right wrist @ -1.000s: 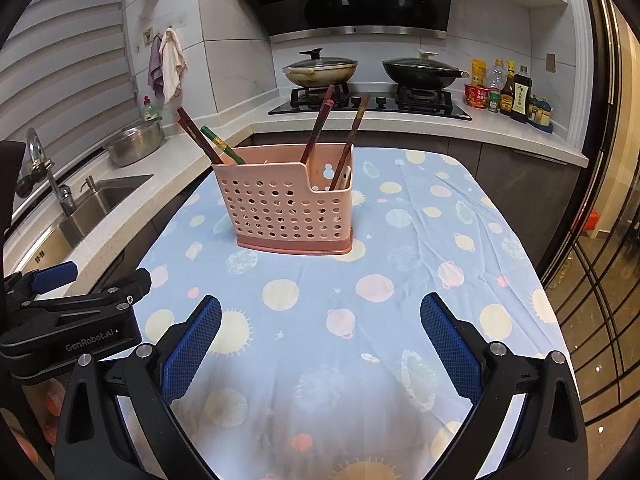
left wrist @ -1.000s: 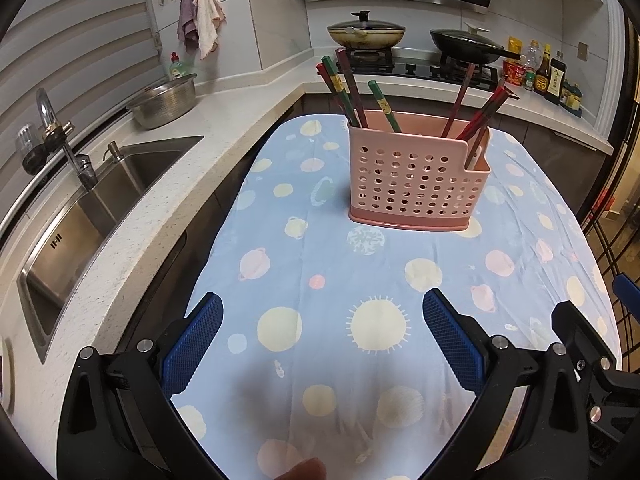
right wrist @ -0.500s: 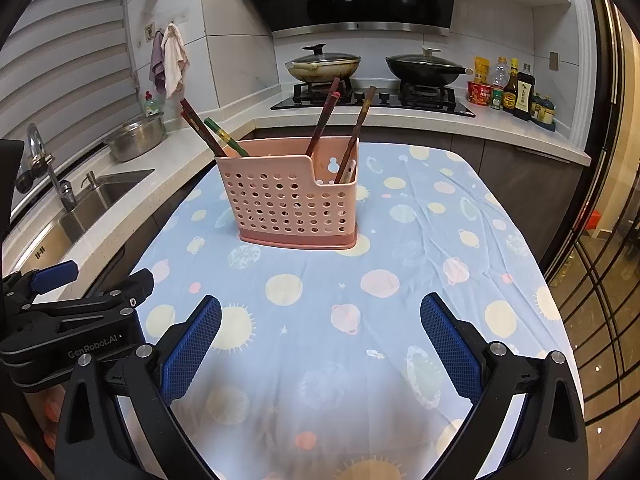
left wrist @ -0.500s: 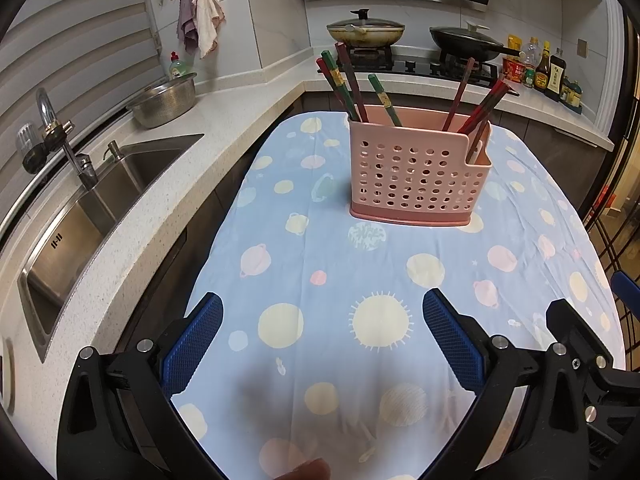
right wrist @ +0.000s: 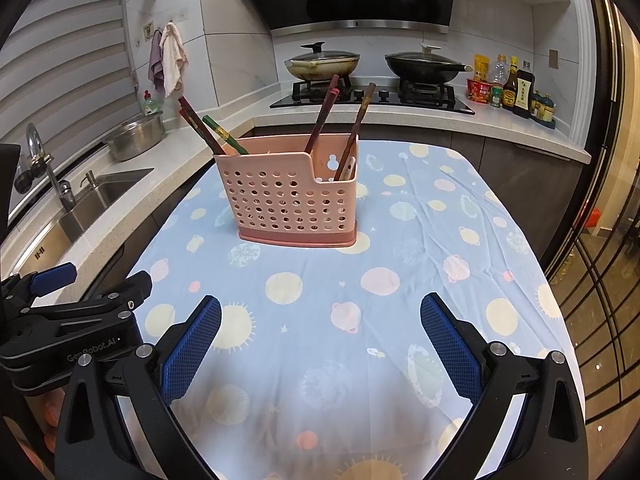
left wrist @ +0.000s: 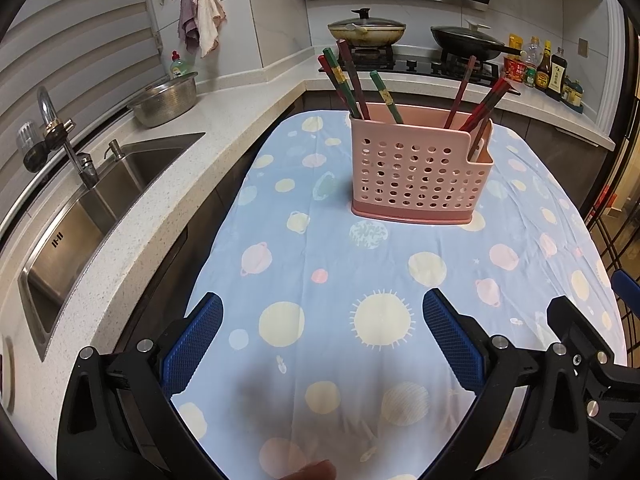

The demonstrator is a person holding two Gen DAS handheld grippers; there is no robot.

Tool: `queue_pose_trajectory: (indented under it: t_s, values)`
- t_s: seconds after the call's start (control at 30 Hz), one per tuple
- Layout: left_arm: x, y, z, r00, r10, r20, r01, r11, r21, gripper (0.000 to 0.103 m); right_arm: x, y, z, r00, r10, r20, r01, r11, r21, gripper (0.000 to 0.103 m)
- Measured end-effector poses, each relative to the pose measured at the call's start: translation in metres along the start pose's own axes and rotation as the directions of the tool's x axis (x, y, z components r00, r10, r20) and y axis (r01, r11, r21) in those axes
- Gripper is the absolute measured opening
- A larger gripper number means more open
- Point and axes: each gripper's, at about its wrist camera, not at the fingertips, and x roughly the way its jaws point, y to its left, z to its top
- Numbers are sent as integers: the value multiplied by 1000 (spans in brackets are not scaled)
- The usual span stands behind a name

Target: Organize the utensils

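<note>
A pink perforated utensil holder (left wrist: 420,168) stands on the table's blue planet-print cloth (left wrist: 320,240); it also shows in the right wrist view (right wrist: 292,200). Several red and green chopsticks (left wrist: 352,80) lean in its left compartment, and several dark red ones (left wrist: 476,96) in its right. In the right wrist view the chopsticks (right wrist: 324,116) stick up from the right part. My left gripper (left wrist: 322,340) is open and empty, low over the near cloth. My right gripper (right wrist: 320,340) is open and empty, beside the left gripper's body (right wrist: 72,320).
A steel sink (left wrist: 80,216) with a tap and a metal bowl (left wrist: 166,98) are on the counter at left. Two lidded pans (left wrist: 366,30) sit on the stove behind, with sauce bottles (left wrist: 552,70) at the far right. The table's right edge drops off near a glass door (right wrist: 600,240).
Both grippers have risen and tilted a little, so the holder sits slightly lower in each view. Both stay open and empty. The holder and chopsticks have not moved.
</note>
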Motion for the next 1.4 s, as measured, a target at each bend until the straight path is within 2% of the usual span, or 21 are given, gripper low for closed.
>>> queue_pose_trajectory:
  t_s: [1.4]
  values:
    - [2,2,-3,1000,-3,-14,3,1000,-16,96,4,0,-3,1000,3,-9,-3,1000,-3,96]
